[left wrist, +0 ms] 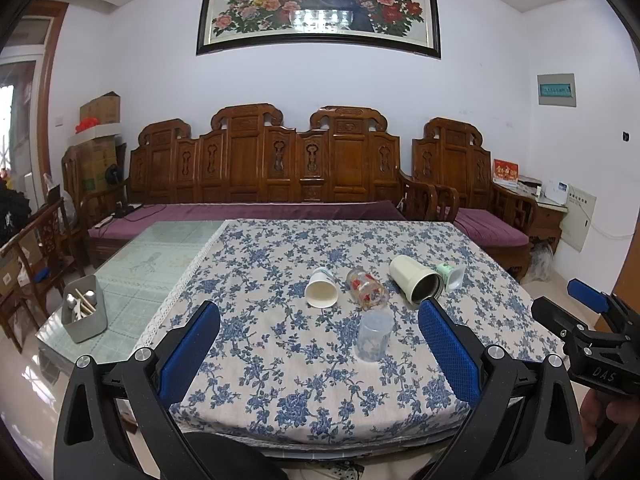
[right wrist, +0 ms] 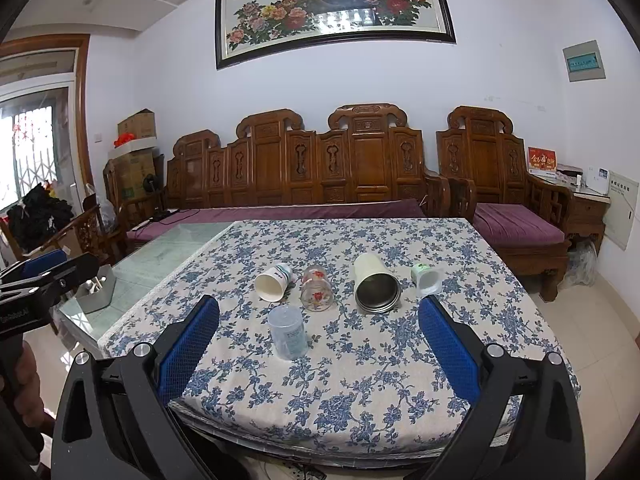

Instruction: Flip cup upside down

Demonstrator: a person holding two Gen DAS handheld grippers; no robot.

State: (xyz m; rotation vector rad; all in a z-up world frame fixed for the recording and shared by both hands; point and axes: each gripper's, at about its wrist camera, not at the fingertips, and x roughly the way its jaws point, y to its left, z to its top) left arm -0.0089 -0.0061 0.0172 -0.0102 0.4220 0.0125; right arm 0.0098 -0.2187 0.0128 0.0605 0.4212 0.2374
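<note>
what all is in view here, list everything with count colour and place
clear plastic cup: 1, see-through, standing nearest on the tablecloth
paper cup: 1, white, lying on its side, far left of the row
glass cup: 1, clear with red flowers, on its side
tumbler: 1, cream, dark inside, on its side
small cup: 1, white and green, on its side, far right
tablecloth: 1, blue floral
utensil bin: 1, grey, table's left edge
sofa: carved brown wood, purple cushions
left gripper: open
right gripper: open

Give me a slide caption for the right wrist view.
Open right gripper faces a clear plastic cup standing before four cups lying on the floral tablecloth.
</note>
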